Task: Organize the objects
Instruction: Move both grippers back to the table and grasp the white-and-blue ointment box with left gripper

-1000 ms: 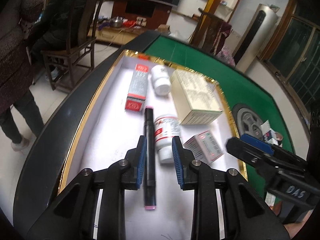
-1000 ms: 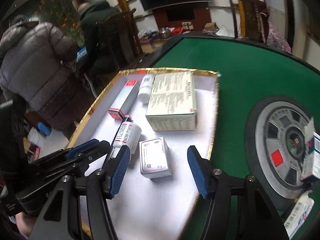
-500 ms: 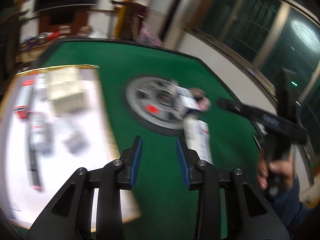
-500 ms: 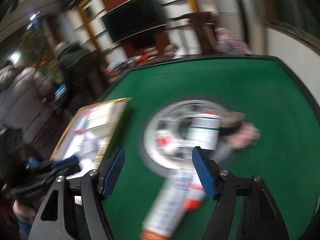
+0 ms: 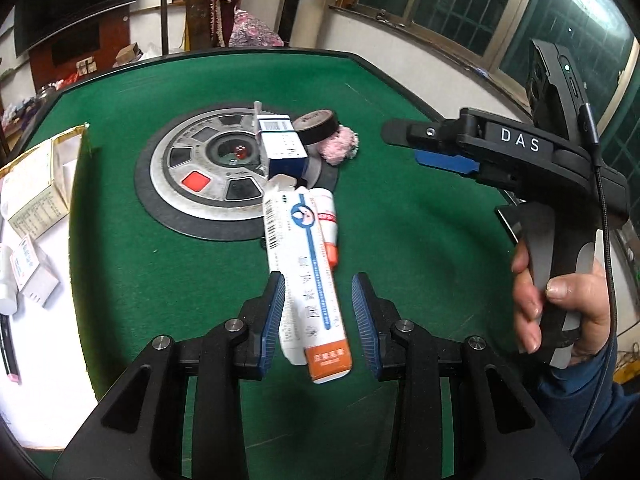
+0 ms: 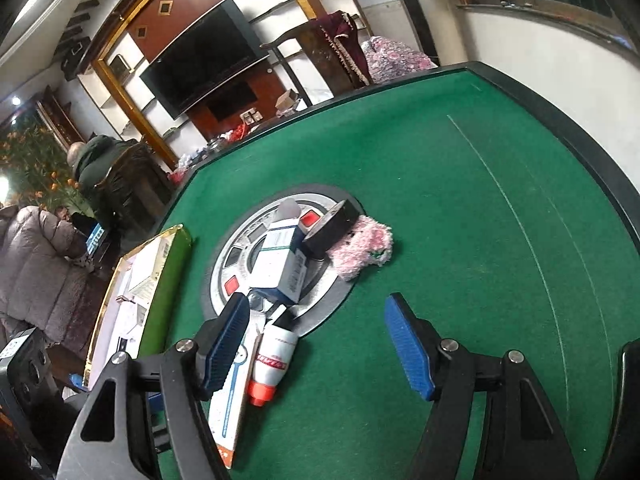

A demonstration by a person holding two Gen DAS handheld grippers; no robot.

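Note:
A long white box with an orange end [image 5: 308, 280] lies on the green felt, and a white tube with an orange cap [image 5: 327, 226] lies beside it. My left gripper [image 5: 318, 320] is open, its jaws on either side of the box's near end, not touching it. My right gripper [image 6: 320, 344] is open and empty over the felt, to the right of the same box [image 6: 232, 396] and tube [image 6: 276, 356]. It also shows in the left wrist view [image 5: 444, 152]. A blue-and-white box [image 5: 282, 148], a black tape roll [image 5: 318, 126] and a pink fuzzy item [image 5: 340, 144] lie on the round metal centre plate [image 5: 188, 176].
A white tray with a gold rim [image 5: 76, 184] stands at the table's left and holds several boxes and bottles [image 5: 36, 196]. It shows in the right wrist view [image 6: 132, 280] too. People and chairs are beyond the table's left side.
Both grippers swung right, away from the tray, to the table's centre. My left gripper now straddles the long white box and has opened wider. The right gripper stays open.

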